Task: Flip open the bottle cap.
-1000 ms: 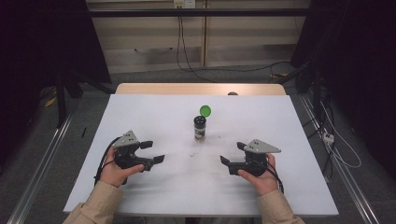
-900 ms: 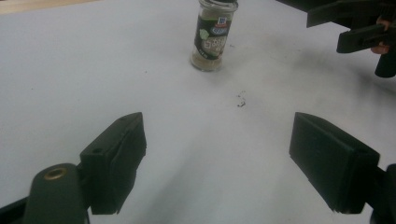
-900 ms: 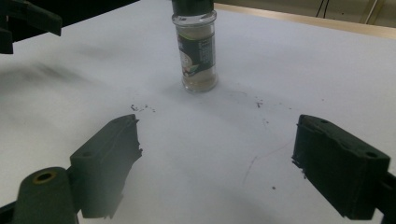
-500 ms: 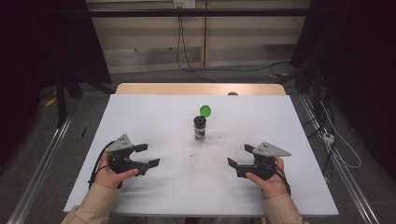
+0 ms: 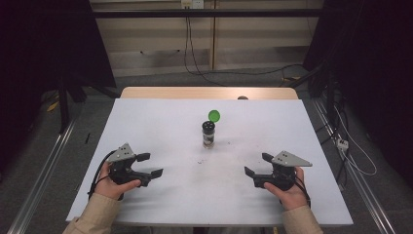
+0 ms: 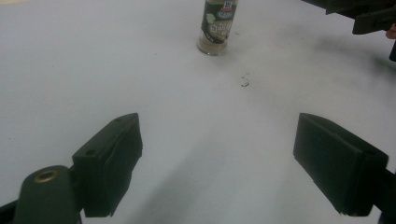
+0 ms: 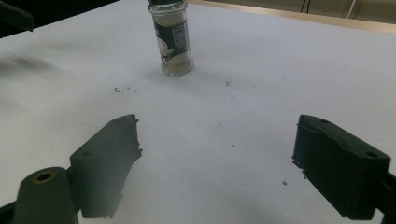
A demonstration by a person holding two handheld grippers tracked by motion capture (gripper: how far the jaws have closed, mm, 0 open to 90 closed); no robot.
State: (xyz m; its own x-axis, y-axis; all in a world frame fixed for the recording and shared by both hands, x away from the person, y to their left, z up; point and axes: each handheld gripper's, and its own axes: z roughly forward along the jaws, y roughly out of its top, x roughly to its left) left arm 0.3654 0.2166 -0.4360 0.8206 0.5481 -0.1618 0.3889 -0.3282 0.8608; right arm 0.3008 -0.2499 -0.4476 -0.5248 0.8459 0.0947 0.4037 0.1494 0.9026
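Observation:
A small spice jar (image 5: 208, 135) stands upright in the middle of the white table (image 5: 160, 117), its green flip lid (image 5: 214, 115) raised. The same jar shows ahead in the left gripper view (image 6: 216, 28) and in the right gripper view (image 7: 173, 39). My left gripper (image 5: 150, 165) is held low at the near left, open, with bare table between its jaws (image 6: 217, 163). My right gripper (image 5: 258, 165) is at the near right, open too, with nothing between its jaws (image 7: 217, 168). Both point inward, well short of the jar.
A few dark specks (image 5: 200, 160) lie on the table in front of the jar. The table's wooden far edge (image 5: 204, 92) borders a floor with cables (image 5: 350, 156). Metal rails (image 5: 44, 165) run along both sides.
My right gripper has drifted to the right, away from the jar. The left gripper has hardly shifted. The jar has not moved.

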